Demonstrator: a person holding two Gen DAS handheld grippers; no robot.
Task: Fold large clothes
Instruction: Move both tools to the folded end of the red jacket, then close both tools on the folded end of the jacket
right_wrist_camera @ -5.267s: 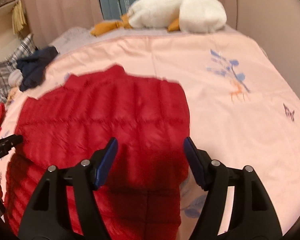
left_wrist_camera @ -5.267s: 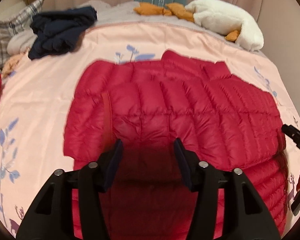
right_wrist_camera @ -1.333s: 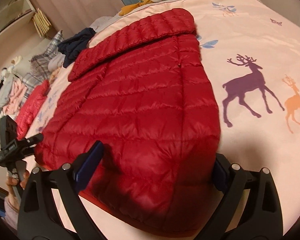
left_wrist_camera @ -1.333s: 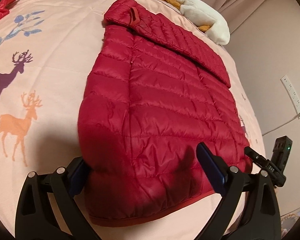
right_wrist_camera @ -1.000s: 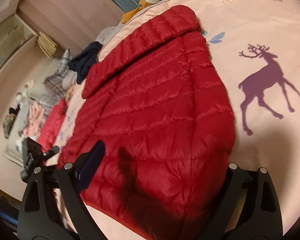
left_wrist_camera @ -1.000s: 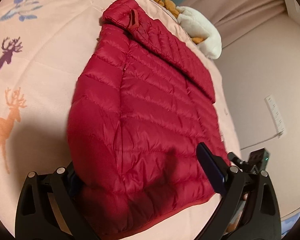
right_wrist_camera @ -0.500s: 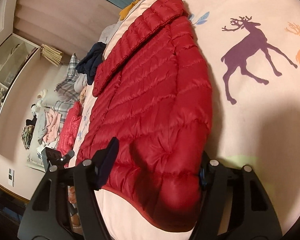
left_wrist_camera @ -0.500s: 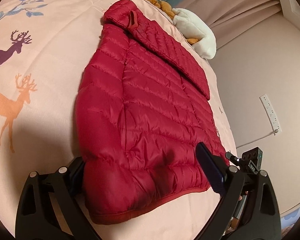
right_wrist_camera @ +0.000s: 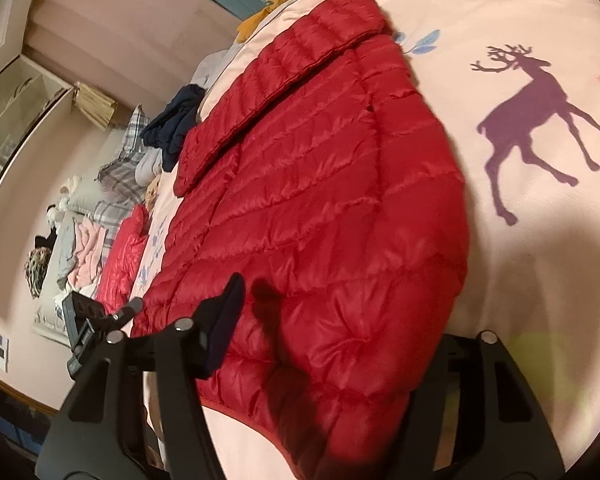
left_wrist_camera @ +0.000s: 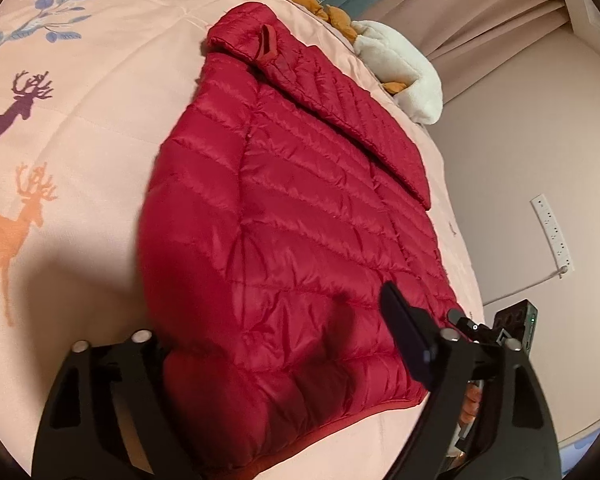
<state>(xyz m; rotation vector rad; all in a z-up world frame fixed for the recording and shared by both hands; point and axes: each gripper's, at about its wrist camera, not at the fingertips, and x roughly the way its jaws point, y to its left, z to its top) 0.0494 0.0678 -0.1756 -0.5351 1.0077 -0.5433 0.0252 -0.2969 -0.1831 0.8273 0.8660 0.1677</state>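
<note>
A red quilted puffer jacket (left_wrist_camera: 300, 216) lies flat on the pink bedspread (left_wrist_camera: 80, 128), its upper part folded over at the far end. It also shows in the right wrist view (right_wrist_camera: 320, 184). My left gripper (left_wrist_camera: 284, 356) is open, its jaws straddling the jacket's near hem corner; the left finger is hidden behind the fabric. My right gripper (right_wrist_camera: 332, 340) is open and straddles the opposite hem corner, its right finger hidden by the jacket. Each gripper shows at the edge of the other's view.
A white plush toy (left_wrist_camera: 404, 68) with orange parts lies at the head of the bed. A dark navy garment (right_wrist_camera: 176, 124), plaid fabric and a pile of folded clothes (right_wrist_camera: 112, 248) sit along the far side. A wall with a power strip (left_wrist_camera: 552, 236) borders the bed.
Both grippers came down from over the jacket's middle to its near hem. In the last half second they moved further onto the hem corners; the jacket lies as before.
</note>
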